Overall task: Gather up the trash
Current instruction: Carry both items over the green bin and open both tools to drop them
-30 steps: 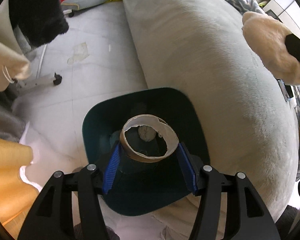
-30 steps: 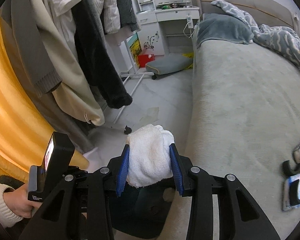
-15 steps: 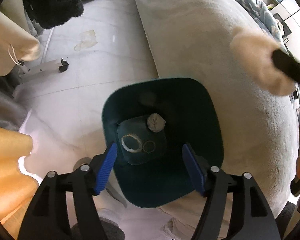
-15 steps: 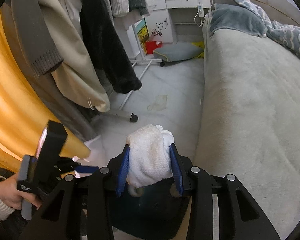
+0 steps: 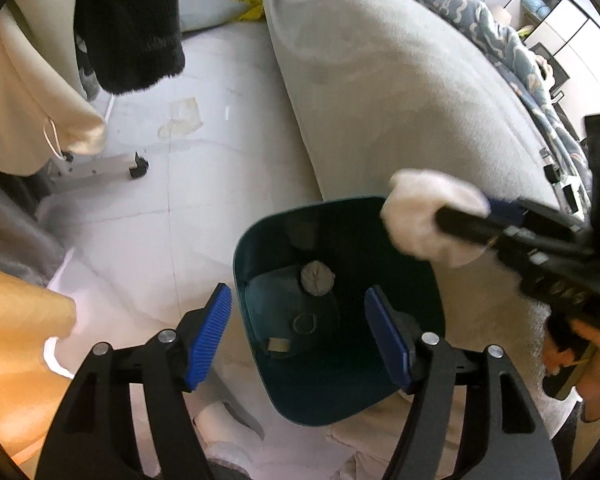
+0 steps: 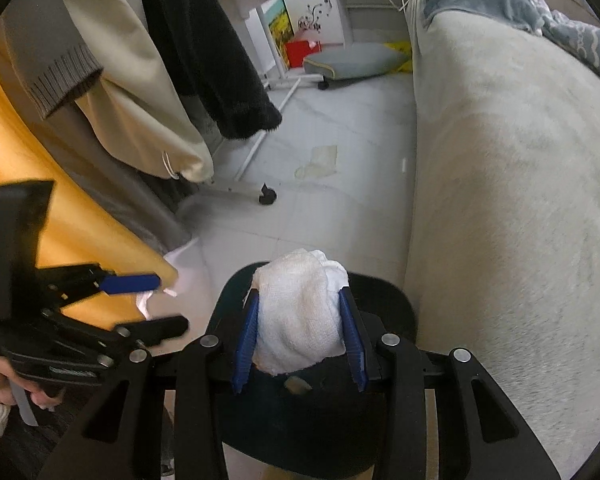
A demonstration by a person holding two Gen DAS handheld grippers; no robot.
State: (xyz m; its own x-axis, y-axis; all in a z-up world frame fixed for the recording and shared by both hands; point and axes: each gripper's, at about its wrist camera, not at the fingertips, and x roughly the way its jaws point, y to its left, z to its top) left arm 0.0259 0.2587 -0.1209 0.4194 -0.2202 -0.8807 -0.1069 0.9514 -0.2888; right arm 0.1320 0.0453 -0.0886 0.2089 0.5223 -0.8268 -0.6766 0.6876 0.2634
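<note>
Gripping one white cloth wad [image 6: 300, 316], the right gripper [image 6: 300, 344] hovers over one teal bin [image 5: 256, 368]; left gripper [image 5: 300, 336] fingers apart, empty.

Pale tiled floor [image 6: 332, 208], grey bed [image 6: 512, 184], hanging coats [image 6: 204, 40]

Left hand-held gripper [image 5: 300, 336], jaws apart and empty, above teal bin [image 5: 416, 376].

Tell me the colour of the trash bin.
Dark teal, inside and out. The trash bin shows best in the left wrist view, looking straight down into it.
</note>
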